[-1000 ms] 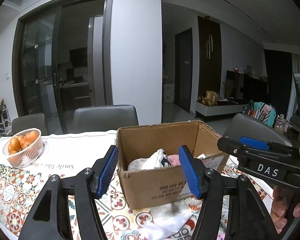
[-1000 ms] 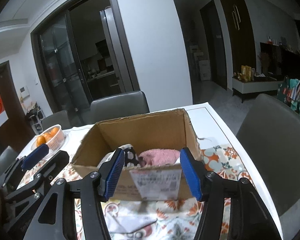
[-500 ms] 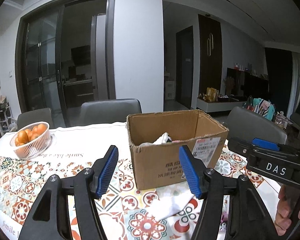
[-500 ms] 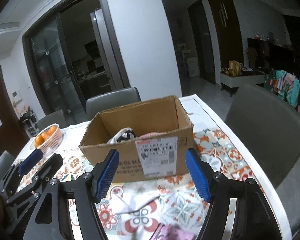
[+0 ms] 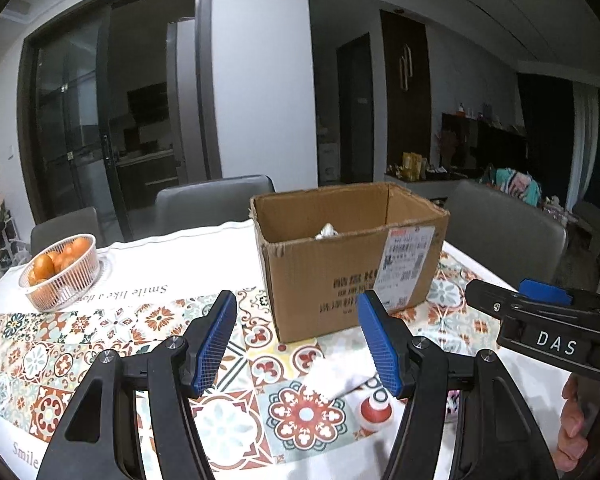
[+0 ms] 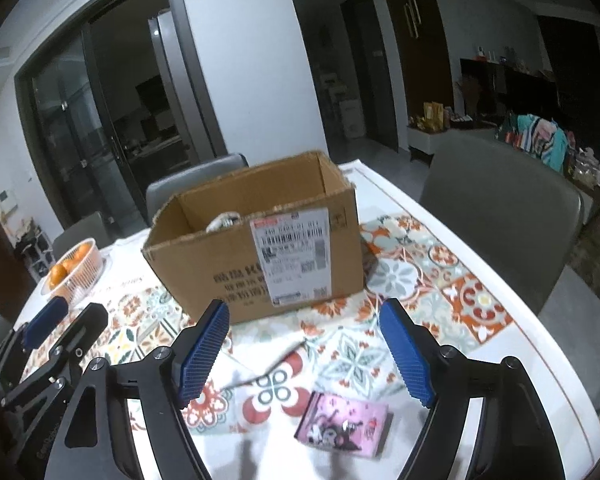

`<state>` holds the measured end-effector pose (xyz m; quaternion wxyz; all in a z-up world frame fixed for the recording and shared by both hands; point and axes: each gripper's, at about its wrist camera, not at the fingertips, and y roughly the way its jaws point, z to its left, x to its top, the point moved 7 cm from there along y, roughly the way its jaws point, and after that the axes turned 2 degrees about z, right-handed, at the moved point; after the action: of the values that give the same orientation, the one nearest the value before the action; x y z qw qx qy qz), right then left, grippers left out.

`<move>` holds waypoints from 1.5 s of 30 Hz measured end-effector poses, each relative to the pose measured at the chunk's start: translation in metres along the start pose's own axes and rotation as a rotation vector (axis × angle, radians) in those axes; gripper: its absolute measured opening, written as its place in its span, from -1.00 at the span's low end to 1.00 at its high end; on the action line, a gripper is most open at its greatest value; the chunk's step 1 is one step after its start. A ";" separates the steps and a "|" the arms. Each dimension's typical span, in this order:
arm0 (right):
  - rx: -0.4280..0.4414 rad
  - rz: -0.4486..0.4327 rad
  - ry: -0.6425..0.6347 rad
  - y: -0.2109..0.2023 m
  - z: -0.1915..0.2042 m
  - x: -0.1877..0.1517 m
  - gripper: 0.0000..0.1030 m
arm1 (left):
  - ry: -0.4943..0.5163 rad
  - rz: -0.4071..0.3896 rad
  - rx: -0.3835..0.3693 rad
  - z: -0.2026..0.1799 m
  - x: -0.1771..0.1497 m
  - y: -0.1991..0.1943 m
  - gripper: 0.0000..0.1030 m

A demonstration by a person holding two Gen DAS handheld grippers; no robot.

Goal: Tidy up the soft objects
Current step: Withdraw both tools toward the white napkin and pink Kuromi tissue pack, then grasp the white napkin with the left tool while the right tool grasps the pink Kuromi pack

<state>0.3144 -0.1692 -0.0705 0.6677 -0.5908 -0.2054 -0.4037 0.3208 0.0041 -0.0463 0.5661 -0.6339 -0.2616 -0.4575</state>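
An open cardboard box (image 5: 352, 268) stands on the patterned table; it also shows in the right wrist view (image 6: 260, 248). A bit of white cloth (image 5: 327, 232) peeks over its rim, seen too in the right wrist view (image 6: 222, 222). A white cloth (image 5: 336, 372) lies flat on the table in front of the box, also in the right wrist view (image 6: 244, 364). A pink packet (image 6: 344, 424) lies near the front edge. My left gripper (image 5: 298, 340) is open and empty, back from the box. My right gripper (image 6: 304, 356) is open and empty above the packet.
A white basket of oranges (image 5: 62, 270) stands at the far left, also in the right wrist view (image 6: 74, 268). Grey chairs (image 5: 216, 204) (image 6: 500, 216) stand around the table. The table's right edge (image 6: 540, 352) is close.
Both grippers have pulled back and up from the box, which now looks smaller and farther. The pink packet and the cloth on the table have come into view.
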 end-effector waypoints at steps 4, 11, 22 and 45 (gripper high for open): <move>-0.023 0.033 0.031 0.003 -0.005 -0.014 0.53 | 0.021 0.026 -0.026 -0.004 -0.010 0.007 0.21; -0.090 0.083 0.093 0.009 -0.016 -0.040 0.58 | 0.090 0.073 -0.066 -0.009 -0.030 0.022 0.21; -0.145 0.195 0.183 0.034 -0.026 -0.073 0.71 | 0.170 0.146 -0.138 -0.019 -0.052 0.055 0.21; -0.179 0.374 0.166 0.074 -0.031 -0.111 0.71 | 0.167 0.351 -0.250 -0.049 -0.090 0.129 0.24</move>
<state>0.3003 -0.1676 -0.2069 0.6903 -0.6404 0.0003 -0.3367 0.3761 -0.0547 -0.1896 0.5737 -0.6949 -0.0407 -0.4316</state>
